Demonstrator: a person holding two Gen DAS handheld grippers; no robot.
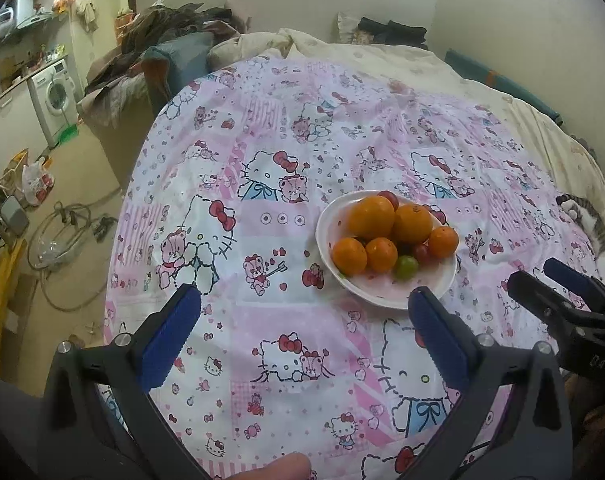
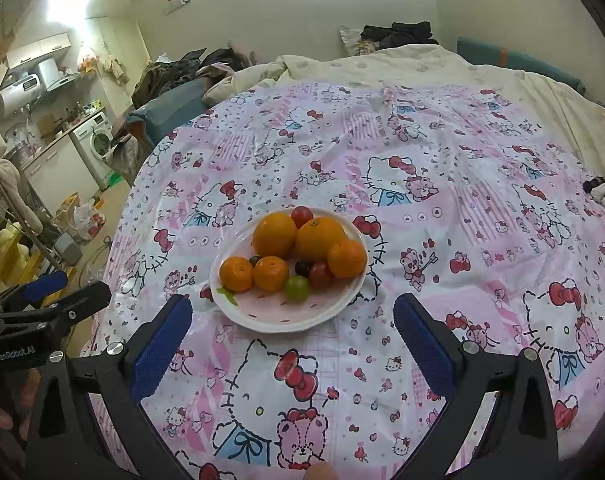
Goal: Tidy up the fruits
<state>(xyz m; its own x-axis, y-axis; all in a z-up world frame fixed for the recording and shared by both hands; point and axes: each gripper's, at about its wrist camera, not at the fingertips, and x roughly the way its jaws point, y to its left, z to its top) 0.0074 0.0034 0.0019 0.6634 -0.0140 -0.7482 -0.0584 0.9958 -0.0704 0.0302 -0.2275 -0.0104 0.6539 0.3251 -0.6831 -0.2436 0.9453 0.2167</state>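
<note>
A white plate [image 1: 398,294] [image 2: 278,316] sits on the Hello Kitty cloth. It holds two large oranges [image 1: 372,217] [image 2: 274,235], three small tangerines [image 1: 349,256] [image 2: 236,273], a green grape [image 1: 406,267] [image 2: 296,288] and red and dark grapes [image 2: 320,274]. My left gripper [image 1: 304,312] is open and empty, hovering short of the plate and to its left. My right gripper [image 2: 292,320] is open and empty, just short of the plate's near rim. Each gripper shows in the other's view, the right one [image 1: 542,280] and the left one [image 2: 74,290].
The pink patterned cloth [image 1: 286,160] covers a round table. A cat [image 1: 594,228] lies at the right edge. Bedding [image 2: 422,68] lies behind. A cluttered floor with hoses and a washing machine [image 1: 54,96] is at the left.
</note>
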